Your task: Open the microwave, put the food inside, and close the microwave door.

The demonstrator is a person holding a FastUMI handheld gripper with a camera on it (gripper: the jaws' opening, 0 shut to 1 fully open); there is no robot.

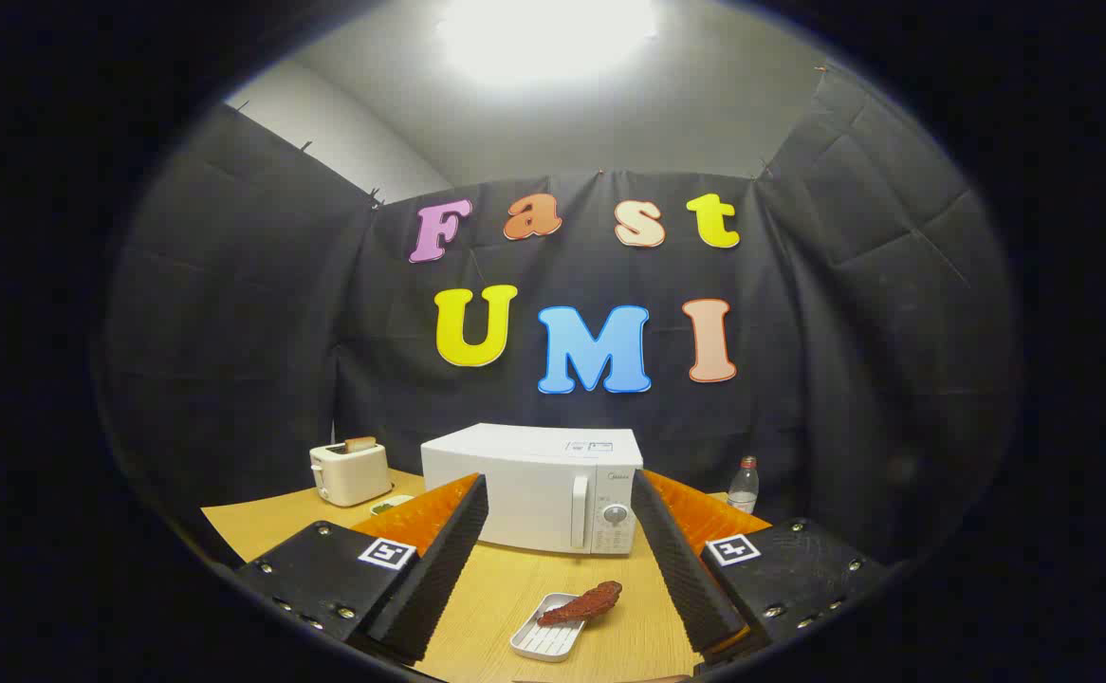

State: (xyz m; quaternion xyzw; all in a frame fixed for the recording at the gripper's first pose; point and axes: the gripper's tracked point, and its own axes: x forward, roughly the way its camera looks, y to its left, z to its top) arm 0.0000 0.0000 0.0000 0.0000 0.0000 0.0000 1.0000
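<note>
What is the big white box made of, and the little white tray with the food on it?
The microwave looks like painted metal with a smooth white finish, its flat top faintly reflecting the light; the handle and dial look plastic. The tray seems plastic, glossy white with moulded ridges. Both are guesses from looks. The hand-held gripper is open, with the tray between its fingers.

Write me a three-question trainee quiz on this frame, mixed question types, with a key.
1. True or false: the microwave door is shut.
2. Where does the food lie? A) inside the microwave B) on the white tray between the fingers C) in the toaster
3. Fill in: the gripper is ____, holding nothing.

Key: 1 true; 2 B; 3 open. The tray sits on the table in front of the microwave; a bottle stands to the microwave's right.
</note>
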